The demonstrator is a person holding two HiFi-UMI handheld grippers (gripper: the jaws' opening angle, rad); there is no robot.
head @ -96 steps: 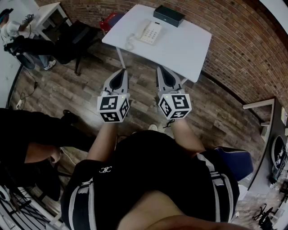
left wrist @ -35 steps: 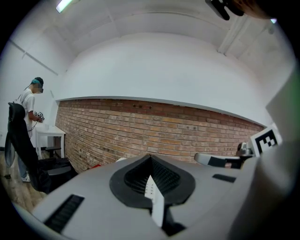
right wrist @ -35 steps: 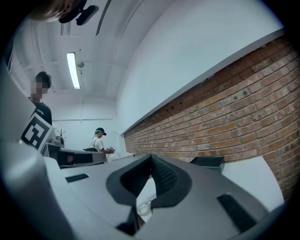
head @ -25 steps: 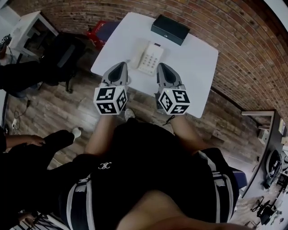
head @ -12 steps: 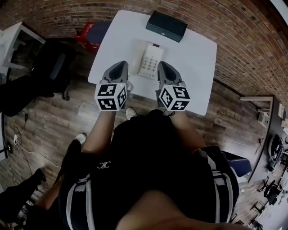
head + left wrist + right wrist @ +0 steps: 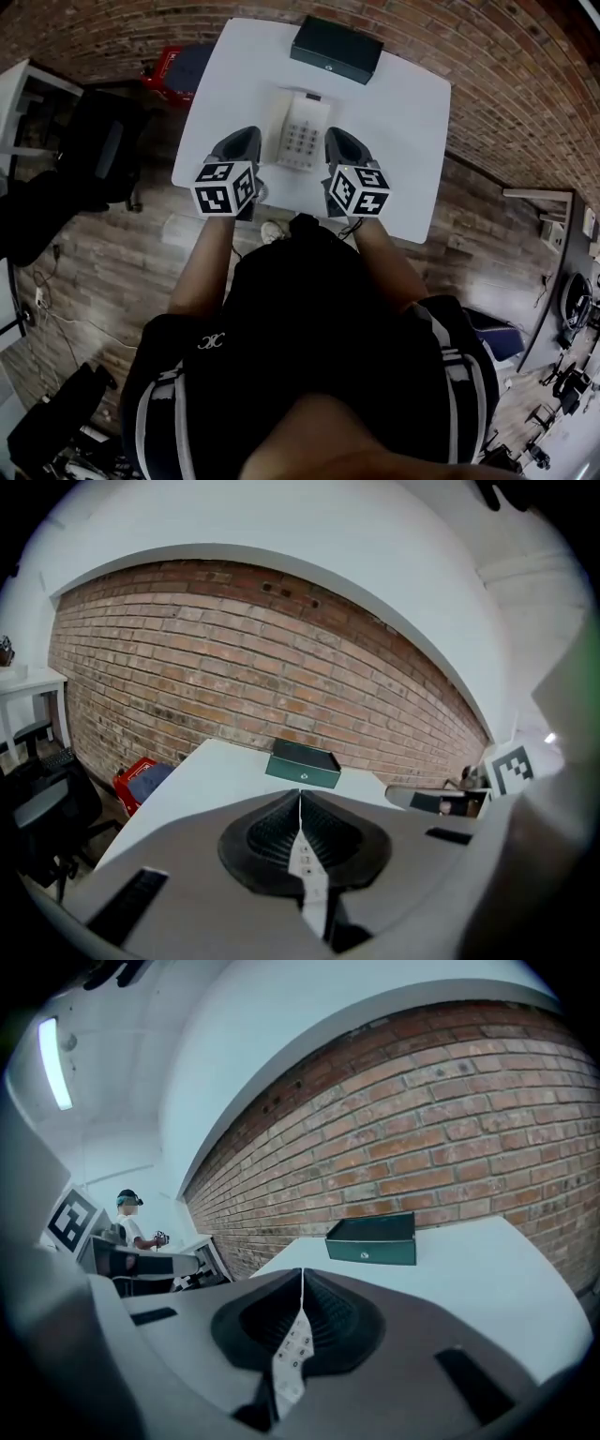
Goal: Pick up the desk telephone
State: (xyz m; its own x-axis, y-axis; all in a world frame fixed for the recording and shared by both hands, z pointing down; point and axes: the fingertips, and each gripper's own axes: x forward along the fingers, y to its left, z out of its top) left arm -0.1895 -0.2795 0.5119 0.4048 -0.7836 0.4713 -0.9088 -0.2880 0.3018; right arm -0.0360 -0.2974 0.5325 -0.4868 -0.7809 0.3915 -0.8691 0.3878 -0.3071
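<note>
The white desk telephone lies on the white table, handset on its left, keypad facing up. My left gripper hangs just left of the phone and my right gripper just right of it, both over the table's near edge. Neither touches the phone. In the left gripper view the jaws are shut with nothing held; a sliver of the keypad shows through the slit. The right gripper is shut too, with the keypad seen below the slit.
A dark green box sits at the table's far edge by the brick wall. A red item and a black chair stand on the wooden floor to the left. A person stands far off.
Both grippers came forward and down from in front of the table to either side of the telephone. The table has drawn nearer in the head view. Jaws stayed shut.
</note>
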